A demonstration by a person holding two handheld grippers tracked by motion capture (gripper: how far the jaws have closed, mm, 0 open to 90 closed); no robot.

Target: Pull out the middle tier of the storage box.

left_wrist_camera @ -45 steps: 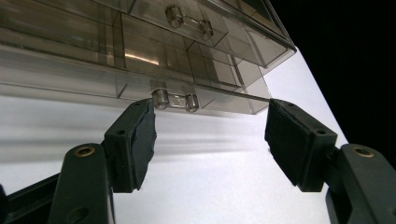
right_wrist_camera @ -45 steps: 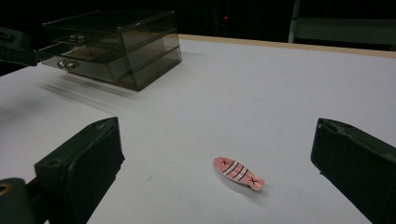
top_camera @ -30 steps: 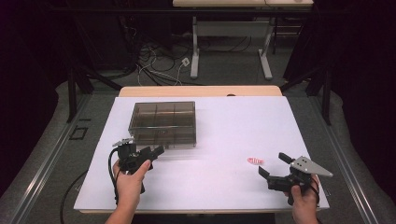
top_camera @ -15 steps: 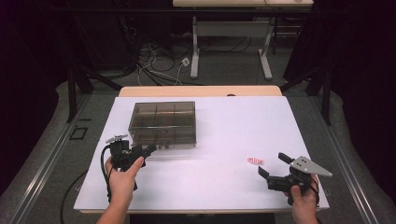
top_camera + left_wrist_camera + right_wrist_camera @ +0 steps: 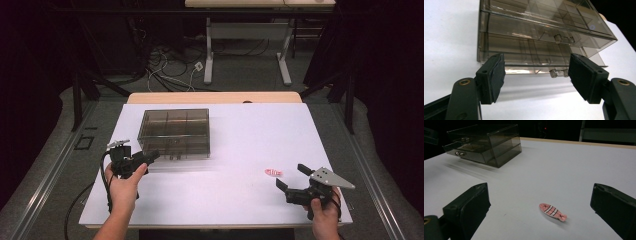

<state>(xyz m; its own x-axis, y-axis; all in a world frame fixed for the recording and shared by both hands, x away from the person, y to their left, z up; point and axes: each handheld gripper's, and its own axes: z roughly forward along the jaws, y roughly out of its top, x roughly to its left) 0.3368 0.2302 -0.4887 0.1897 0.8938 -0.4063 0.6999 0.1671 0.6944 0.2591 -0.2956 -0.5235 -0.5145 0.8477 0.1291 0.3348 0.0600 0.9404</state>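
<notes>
High view shows a small smoky plastic drawer box (image 5: pixel 174 133) standing on the white table (image 5: pixel 240 200), toward the left. The left gripper (image 5: pixel 148 158) is just beside the box, at its front left corner, with its jaws apart and nothing between them. In the left gripper view the lower drawer (image 5: pixel 534 63) looks pulled out a little from the box, and its small clear knob (image 5: pixel 553 73) sits between the two black pads (image 5: pixel 584 75) but farther away, not touching them.

On the right side, the right gripper (image 5: pixel 292 179) rests near the table edge with its jaws wide apart and empty. A small pink fish-shaped clip (image 5: pixel 552 212) lies flat on the table just in front of it, well apart from the box.

I judge that the work in hand is to open the drawer and put the clip inside. To do the step well, the left gripper should first come level with the knob, line it up in the middle of the pads, then close gently and pull straight along the drawer's own direction. A slanted pull may jam the drawer or drag the light box over the table. The right gripper should pick up the clip by its long sides, low against the table.
</notes>
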